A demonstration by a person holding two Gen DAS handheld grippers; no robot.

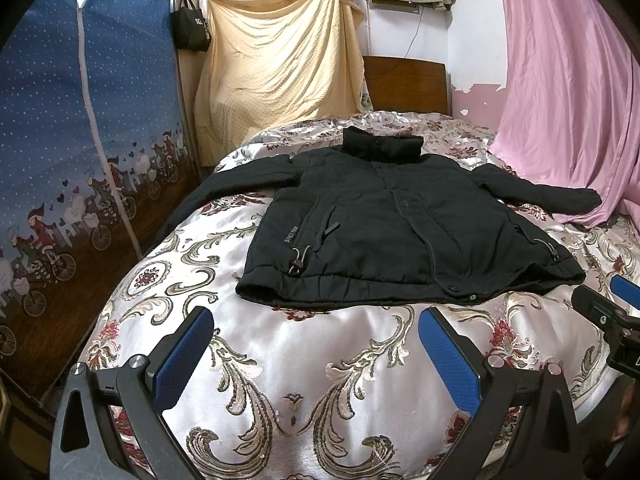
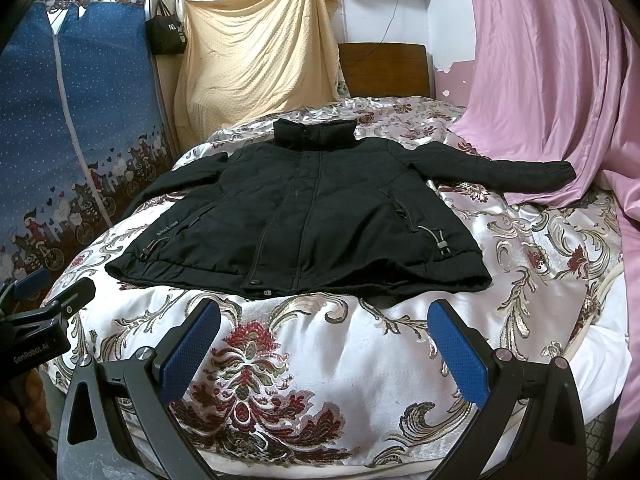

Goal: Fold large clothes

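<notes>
I see a black padded jacket point(image 1: 384, 220) lying flat on the bed, front side up, with the collar toward the wooden headboard point(image 1: 404, 84) and the hem toward me. Both sleeves are spread out: one reaches to the blue fabric wardrobe point(image 1: 80, 140), the other ends at the pink curtain point(image 1: 568, 80). The front is closed, and small drawcords with toggles sit near each pocket. Under it is a satin bedspread point(image 1: 304, 392) with a red and grey floral pattern. My left gripper point(image 1: 316, 352) is above the bedspread just before the hem, its blue fingers point(image 1: 180, 360) spread wide with nothing between them. My right gripper point(image 2: 324, 344) is the same, wide apart and empty, near the hem but not touching it. A cream cloth point(image 1: 276, 56) hangs behind the bed, with a small black bag point(image 1: 191, 24) beside it
</notes>
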